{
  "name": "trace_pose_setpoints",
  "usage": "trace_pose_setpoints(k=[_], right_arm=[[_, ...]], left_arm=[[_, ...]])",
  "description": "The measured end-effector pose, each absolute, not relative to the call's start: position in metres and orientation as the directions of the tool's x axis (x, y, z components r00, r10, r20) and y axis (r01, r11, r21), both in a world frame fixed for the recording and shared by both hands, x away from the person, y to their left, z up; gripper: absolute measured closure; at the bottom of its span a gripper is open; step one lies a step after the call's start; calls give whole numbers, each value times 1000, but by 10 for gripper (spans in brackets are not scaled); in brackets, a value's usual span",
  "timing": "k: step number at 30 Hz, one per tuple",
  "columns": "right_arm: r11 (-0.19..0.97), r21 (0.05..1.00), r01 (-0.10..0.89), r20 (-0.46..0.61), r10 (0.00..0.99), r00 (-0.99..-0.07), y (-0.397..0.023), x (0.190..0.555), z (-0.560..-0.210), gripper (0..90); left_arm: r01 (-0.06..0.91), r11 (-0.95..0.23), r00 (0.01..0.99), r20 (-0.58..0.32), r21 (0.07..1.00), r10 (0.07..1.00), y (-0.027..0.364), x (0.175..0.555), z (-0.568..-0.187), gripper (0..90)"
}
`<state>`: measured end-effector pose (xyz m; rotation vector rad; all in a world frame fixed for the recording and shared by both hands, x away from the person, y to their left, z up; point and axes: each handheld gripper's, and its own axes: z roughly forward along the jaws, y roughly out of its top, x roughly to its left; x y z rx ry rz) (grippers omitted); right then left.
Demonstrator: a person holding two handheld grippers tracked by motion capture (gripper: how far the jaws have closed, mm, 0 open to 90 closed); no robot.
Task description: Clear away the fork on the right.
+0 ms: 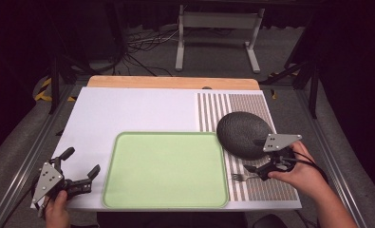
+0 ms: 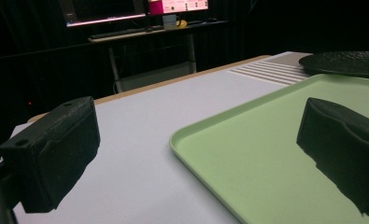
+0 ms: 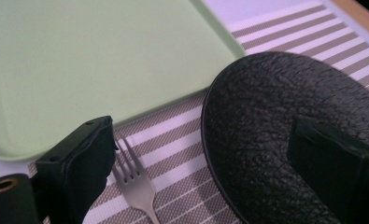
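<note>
Metal fork, rough round plate

One green tray, one black plate, one fork (silver), one striped placemat

The person's left hand comes in at the bottom left corner of the high view, gripping the black left claw, whose two jaws stand wide apart with nothing between them, pointing up and to the right. The right hand reaches in from the lower right, forearm slanting inward, and holds the black right claw with its jaws spread and pointing left.
</note>
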<state>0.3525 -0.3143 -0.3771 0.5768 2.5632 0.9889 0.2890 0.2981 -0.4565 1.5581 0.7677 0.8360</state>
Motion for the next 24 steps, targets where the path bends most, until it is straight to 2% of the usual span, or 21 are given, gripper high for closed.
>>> trace_pose_setpoints(k=[17, 24], right_arm=[[848, 485, 215, -186, 340, -922, -305, 361, -373, 114], [883, 421, 208, -176, 305, -936, -305, 362, -375, 166]], left_arm=[[26, -141, 535, 105, 990, 838, 298, 289, -457, 1], [28, -136, 533, 100, 990, 840, 298, 289, -457, 1]])
